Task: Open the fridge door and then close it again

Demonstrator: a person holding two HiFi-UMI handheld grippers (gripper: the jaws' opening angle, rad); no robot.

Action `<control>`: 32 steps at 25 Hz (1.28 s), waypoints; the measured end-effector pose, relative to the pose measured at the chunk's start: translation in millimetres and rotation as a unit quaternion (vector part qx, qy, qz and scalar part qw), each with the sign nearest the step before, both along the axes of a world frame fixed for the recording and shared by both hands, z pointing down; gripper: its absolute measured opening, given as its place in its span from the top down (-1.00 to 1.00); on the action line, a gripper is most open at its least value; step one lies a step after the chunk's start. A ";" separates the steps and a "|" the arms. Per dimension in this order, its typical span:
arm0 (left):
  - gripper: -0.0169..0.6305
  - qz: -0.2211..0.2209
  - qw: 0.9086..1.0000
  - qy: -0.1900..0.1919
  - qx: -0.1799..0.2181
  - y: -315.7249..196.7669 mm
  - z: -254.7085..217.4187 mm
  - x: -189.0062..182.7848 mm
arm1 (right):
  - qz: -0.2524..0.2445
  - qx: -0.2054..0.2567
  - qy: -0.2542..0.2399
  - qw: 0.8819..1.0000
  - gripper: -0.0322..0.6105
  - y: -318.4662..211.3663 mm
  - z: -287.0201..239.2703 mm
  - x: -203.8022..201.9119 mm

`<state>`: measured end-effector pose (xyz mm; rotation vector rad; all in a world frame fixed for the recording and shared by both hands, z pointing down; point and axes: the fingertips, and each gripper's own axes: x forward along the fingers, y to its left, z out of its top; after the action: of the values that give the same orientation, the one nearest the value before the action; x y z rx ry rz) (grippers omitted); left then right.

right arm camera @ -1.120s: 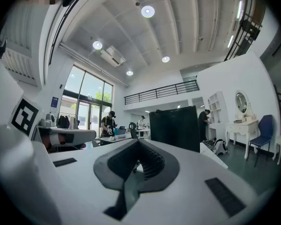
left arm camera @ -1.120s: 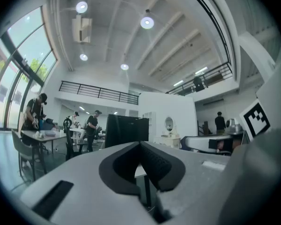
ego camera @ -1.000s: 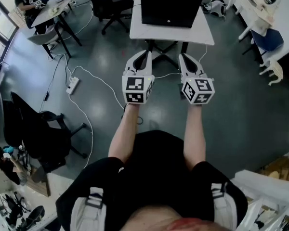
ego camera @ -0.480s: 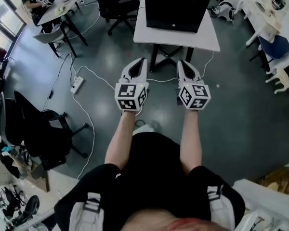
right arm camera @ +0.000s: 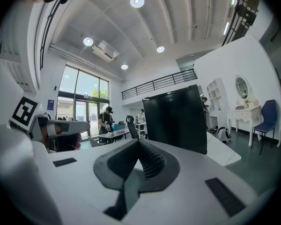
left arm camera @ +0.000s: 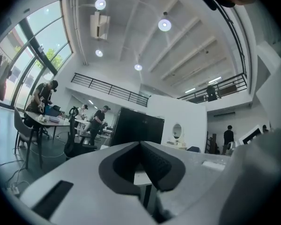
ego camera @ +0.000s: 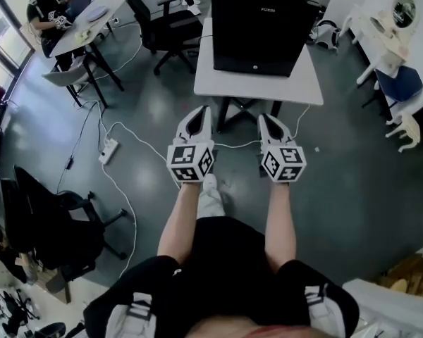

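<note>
The person holds both grippers out level in front of the body, side by side and apart, each pointing toward a black fridge [ego camera: 259, 28]. The fridge stands on a white surface [ego camera: 257, 84] just ahead, its door closed and its front facing the person.

The left gripper [ego camera: 203, 110] has its jaws pressed together with nothing between them, as its own view shows, with the fridge beyond the tips. The right gripper [ego camera: 266, 117] is likewise fully closed and empty. Neither touches the fridge or the surface; both hang over the grey floor [ego camera: 352, 174] short of the surface's near edge.

A white power strip [ego camera: 107, 151] lies on the floor to the left, and a black office chair [ego camera: 166, 27] stands beside the surface. A blue chair [ego camera: 398, 79] sits far right.
</note>
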<state>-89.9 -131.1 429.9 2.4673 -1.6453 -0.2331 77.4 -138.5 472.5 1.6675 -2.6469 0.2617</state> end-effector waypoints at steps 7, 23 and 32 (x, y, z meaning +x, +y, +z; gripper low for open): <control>0.95 0.035 0.999 0.005 -0.016 -118.4 22.6 -12.5 | 0.004 -0.020 0.016 1.000 0.92 -113.3 15.4 -23.3; 0.46 0.150 0.987 -0.054 -0.009 -329.5 6.7 7.4 | -0.035 0.082 0.292 0.952 0.64 -321.5 -112.1 -71.9; 0.26 0.167 0.984 -0.064 0.013 -400.0 -19.4 19.5 | -0.060 0.087 0.501 0.859 0.37 -384.5 -164.5 -94.5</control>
<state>-70.4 -531.1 410.5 2.7771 -1.2457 -0.0530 -17.1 -522.9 308.0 1.1424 -1.9450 -0.6848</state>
